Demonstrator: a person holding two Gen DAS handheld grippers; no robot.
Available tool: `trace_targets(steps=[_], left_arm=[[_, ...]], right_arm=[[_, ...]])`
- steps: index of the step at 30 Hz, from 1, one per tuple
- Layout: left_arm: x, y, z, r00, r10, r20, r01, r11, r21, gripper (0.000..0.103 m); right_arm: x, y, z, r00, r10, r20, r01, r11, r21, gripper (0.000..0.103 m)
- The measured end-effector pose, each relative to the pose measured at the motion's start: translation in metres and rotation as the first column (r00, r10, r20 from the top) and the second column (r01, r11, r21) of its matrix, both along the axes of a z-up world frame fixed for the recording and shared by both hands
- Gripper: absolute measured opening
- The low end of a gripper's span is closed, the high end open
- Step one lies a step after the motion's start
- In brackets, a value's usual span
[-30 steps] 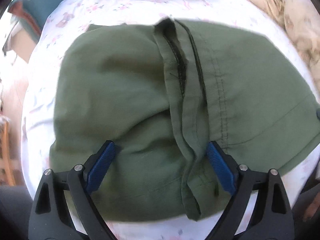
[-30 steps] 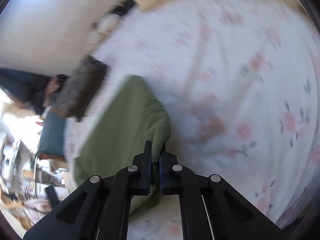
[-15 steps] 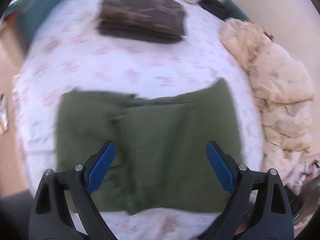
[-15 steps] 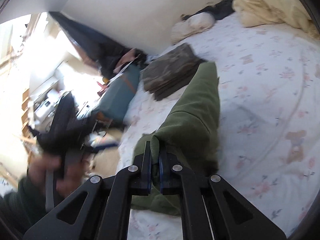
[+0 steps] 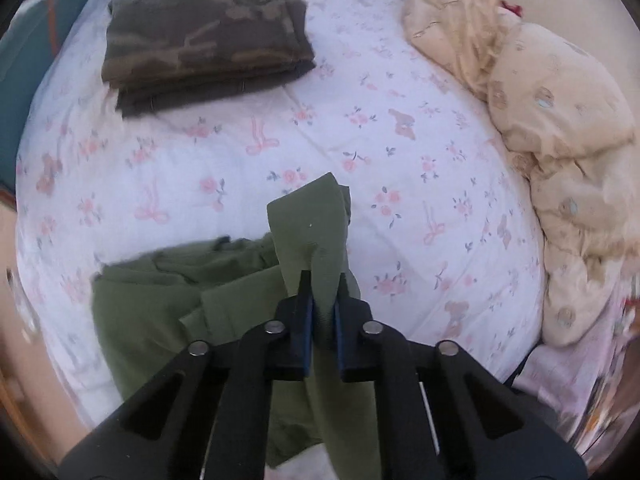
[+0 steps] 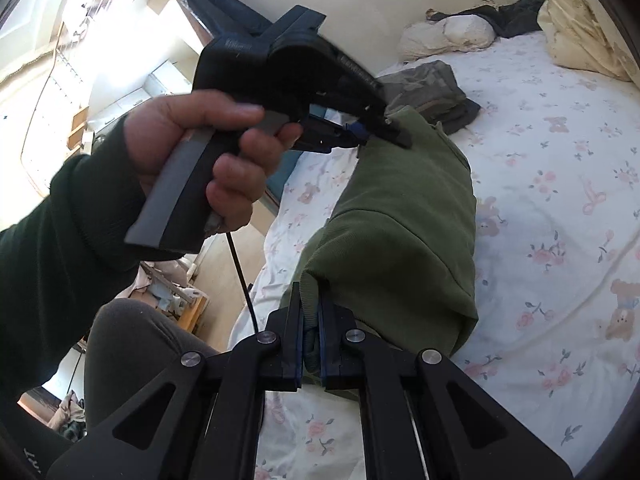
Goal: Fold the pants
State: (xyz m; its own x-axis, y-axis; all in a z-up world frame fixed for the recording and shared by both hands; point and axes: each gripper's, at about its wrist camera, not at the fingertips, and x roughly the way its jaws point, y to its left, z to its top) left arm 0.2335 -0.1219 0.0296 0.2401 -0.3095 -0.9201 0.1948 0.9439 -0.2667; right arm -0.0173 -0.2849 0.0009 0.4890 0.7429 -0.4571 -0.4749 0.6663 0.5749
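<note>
**Both grippers clamped on the green pants above the bed**

Left wrist view: the left gripper [image 5: 323,300] has its two blue-padded fingers [image 5: 305,312] drawn almost together, with only a fold of the pants [image 5: 308,236] between them. A flap of green cloth stands up past the fingertips; the rest of the garment hangs down and spreads in a crumpled heap to the lower left, where it lies on the floral sheet [image 5: 400,160]. A folded camouflage garment [image 5: 204,40] lies on the sheet at the far side, well apart from the pants. A rumpled cream quilt [image 5: 560,168] runs along the right edge of the bed.

Right wrist view: the right gripper [image 6: 310,320] is likewise closed to a narrow gap, with a thick rolled edge of the pants [image 6: 400,232] pinched between its pads. From there the cloth rises as a broad, slack band to the left gripper [image 6: 360,132], which bites the opposite end near the camouflage garment [image 6: 424,84]. The span between the two grippers is lifted off the sheet [image 6: 560,200]; its lower right part sags toward the sheet, though contact cannot be told. The left hand [image 6: 200,152], in a dark green sleeve, wraps the left gripper's handle, and a black cable hangs below it. A pale pillow [image 6: 444,36] lies at the far end of the bed, by the wall
</note>
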Motion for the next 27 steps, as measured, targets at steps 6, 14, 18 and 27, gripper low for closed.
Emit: trace_targets(steps=[6, 14, 18, 27], left_arm=[[-0.014, 0.068, 0.020, 0.999, 0.019, 0.051, -0.020, 1.000, 0.011, 0.004], [-0.025, 0.160, -0.021, 0.997, 0.068, 0.039, -0.072, 0.988, 0.137, 0.004], [-0.024, 0.191, -0.067, 0.996, 0.086, -0.001, -0.085, 0.980, 0.182, 0.004], [-0.025, 0.202, -0.103, 0.993, 0.085, -0.085, -0.066, 0.978, 0.200, 0.005]], right_arm=[[0.000, 0.060, 0.011, 0.994, 0.108, 0.023, -0.108, 0.994, -0.028, 0.005], [0.007, 0.172, -0.024, 0.973, 0.212, -0.088, -0.221, 0.970, -0.100, 0.006], [0.009, 0.214, -0.054, 0.964, 0.228, -0.139, -0.255, 0.940, -0.229, 0.010], [0.009, 0.152, -0.003, 0.977, 0.188, -0.103, -0.211, 0.934, -0.290, 0.014]])
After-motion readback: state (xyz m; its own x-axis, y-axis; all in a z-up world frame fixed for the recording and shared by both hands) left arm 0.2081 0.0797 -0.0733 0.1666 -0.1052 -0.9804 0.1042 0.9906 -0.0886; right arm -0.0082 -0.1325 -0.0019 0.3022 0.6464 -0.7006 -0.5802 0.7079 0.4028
